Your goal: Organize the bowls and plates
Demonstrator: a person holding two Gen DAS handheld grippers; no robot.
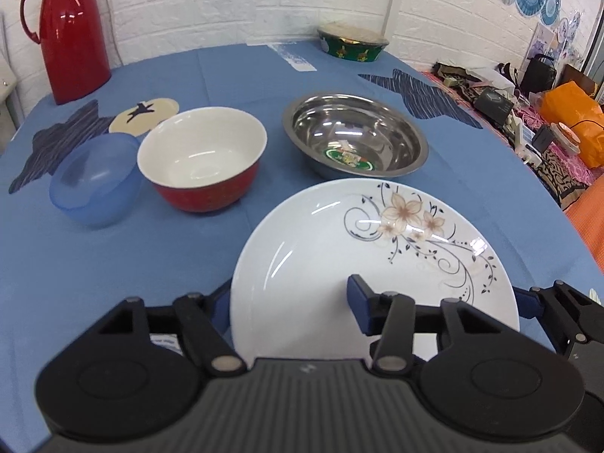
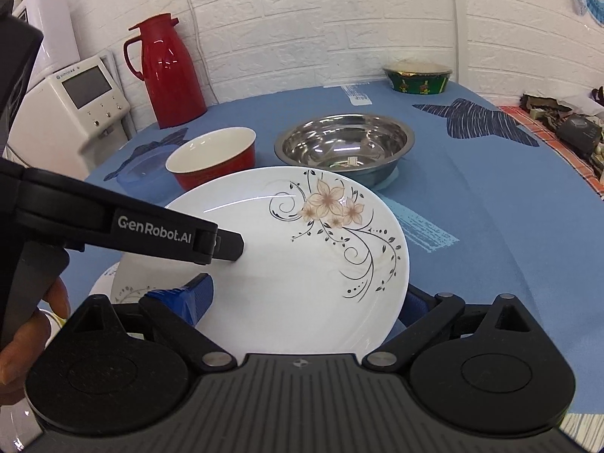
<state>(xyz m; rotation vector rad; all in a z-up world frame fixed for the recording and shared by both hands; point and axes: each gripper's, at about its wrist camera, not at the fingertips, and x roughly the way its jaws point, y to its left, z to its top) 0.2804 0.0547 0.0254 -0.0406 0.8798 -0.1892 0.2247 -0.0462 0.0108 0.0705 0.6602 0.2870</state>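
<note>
A round table under a blue cloth (image 1: 113, 264) fills the room's near side, with a red thermos jug (image 1: 71, 34) at its far left and a green patterned bowl (image 1: 353, 43) at the back edge. The biggest piece of crockery is the white flowered plate (image 1: 321, 249), lying at the front of the table directly under both tools. Beyond it sit a steel bowl (image 1: 355, 132) to the right, a red bowl (image 1: 204, 158) with a white inside to the left, and a blue plastic bowl (image 1: 94, 181) just beside the red one. From the right wrist view, a sliver of a second plate (image 2: 124, 283) shows beneath the flowered plate's near-left edge. I cannot tell whether the upper plate rests on it or is raised a little. The left gripper (image 1: 288, 302) straddles the plate's left rim, one finger outside and partly hidden by the edge, the other reaching over the white surface. The right gripper (image 2: 305, 298) does the same on the opposite rim, with its outer finger tucked behind the edge. Both pairs of fingers are spread, and neither looks clamped on the china. A hand (image 2: 34, 324) holds the left tool low at the frame's edge. The plate is round, so it has no long axis to line up with. What matters is that its rims lie between each pair of fingers, left and right equally near. I'd guess the next move is a two-sided squeeze, and that a shallow, glossy rim could slip.
</note>
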